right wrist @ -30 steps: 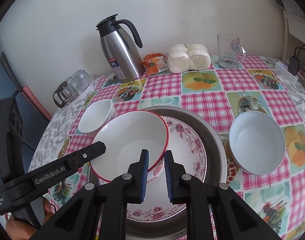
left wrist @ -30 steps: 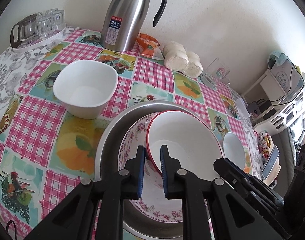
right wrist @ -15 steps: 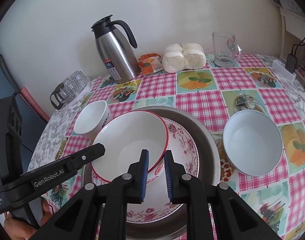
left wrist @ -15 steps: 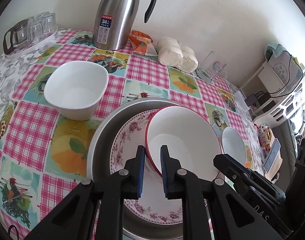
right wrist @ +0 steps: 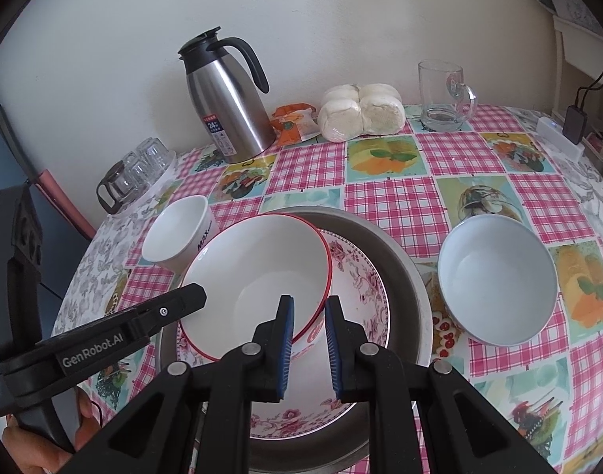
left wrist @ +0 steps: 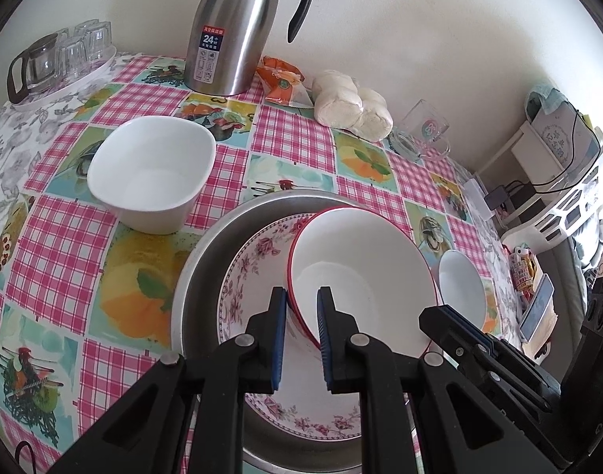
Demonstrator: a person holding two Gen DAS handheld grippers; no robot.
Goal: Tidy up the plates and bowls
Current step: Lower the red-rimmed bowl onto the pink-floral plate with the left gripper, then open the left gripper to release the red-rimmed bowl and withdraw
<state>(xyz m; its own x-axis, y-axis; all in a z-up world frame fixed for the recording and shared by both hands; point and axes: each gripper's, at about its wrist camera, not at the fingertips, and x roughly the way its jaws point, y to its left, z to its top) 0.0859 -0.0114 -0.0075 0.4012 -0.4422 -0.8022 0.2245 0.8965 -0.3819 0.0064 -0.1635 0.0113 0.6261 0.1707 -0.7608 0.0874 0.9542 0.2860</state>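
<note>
Both grippers are straddling the rim of the red-rimmed bowl (left wrist: 360, 268): the left gripper (left wrist: 301, 335) is pinching its wall at about 7 o'clock in the left wrist view, one pad outside and one inside, while the right gripper (right wrist: 307, 339) is doing the same at about 5 o'clock in its own view. The bowl is sitting tilted inside the floral plate (right wrist: 356, 276), which is lying in the steel basin (right wrist: 404, 260).

Judging by its glaze, the bowl is stiff, smooth and breakable, probably moderately heavy; the thin rim is the only sensible place to take hold, and two opposite holds should be guarding against slipping or swinging. Chipping against the plate is the likely risk.

Outward from the basin, a white squarish bowl (left wrist: 151, 173) is standing at 10 o'clock in the left view, and a pale round bowl (right wrist: 496, 280) at 3 o'clock in the right view. Farther back, at 12 o'clock, the steel thermos (right wrist: 228, 98) and a bag of buns (right wrist: 360, 112) are standing near the wall.
</note>
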